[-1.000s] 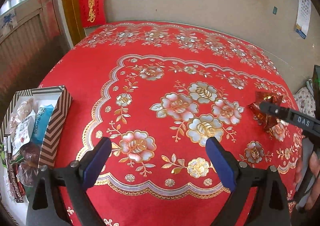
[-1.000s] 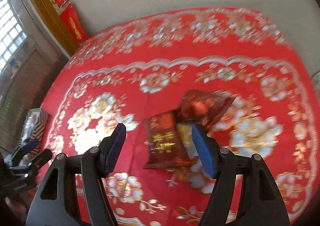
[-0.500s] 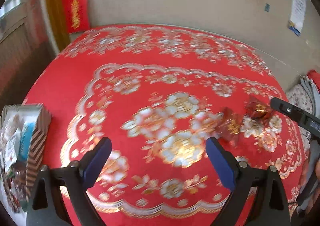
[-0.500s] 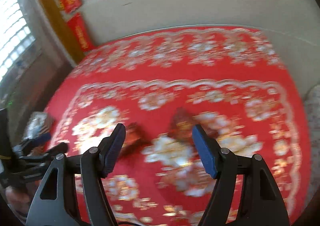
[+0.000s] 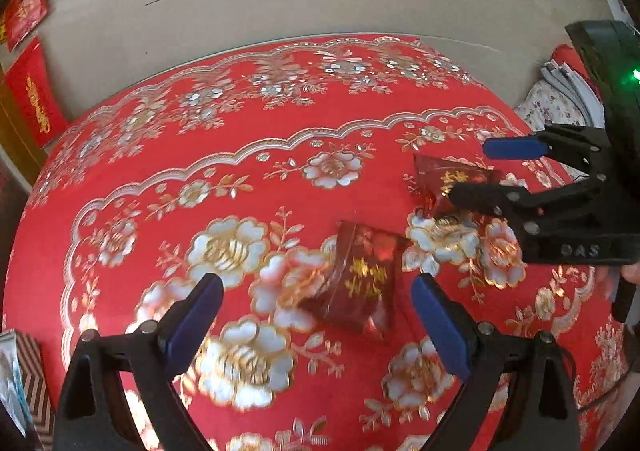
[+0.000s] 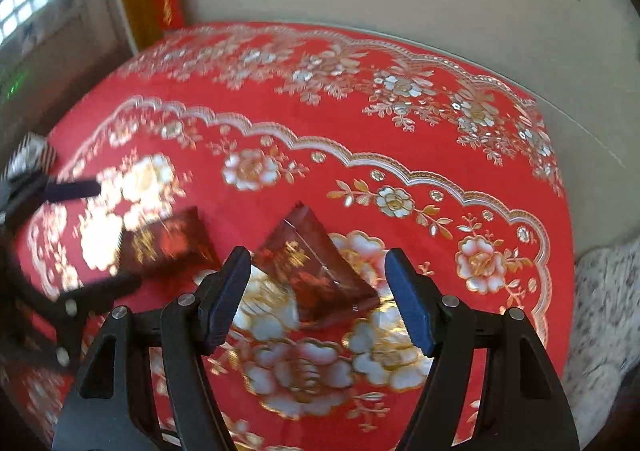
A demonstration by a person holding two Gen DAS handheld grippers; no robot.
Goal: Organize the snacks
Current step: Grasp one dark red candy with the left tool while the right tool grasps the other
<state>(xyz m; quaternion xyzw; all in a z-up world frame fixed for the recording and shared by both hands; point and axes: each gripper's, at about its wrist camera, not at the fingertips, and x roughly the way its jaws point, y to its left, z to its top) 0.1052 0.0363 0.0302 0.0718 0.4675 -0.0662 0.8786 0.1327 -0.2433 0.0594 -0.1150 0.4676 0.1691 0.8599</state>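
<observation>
Two dark red snack packets with gold print lie on the red flowered tablecloth. The nearer packet lies flat just ahead of my left gripper, which stands open above it without touching. The farther packet sits between the fingers of my right gripper. In the right wrist view that packet lies between the open right gripper, with a gap at each pad. The other packet lies to its left, where the left gripper hovers.
A striped box holding snacks stands at the table's near left edge, also seen as the striped box. A beige wall runs behind the table. A floral cushion lies off the table's right edge. A hand grips the right tool.
My left gripper swung right, away from the striped box, until a packet came in front of it. The right gripper rolled and shifted so the other packet now lies between its fingers.
</observation>
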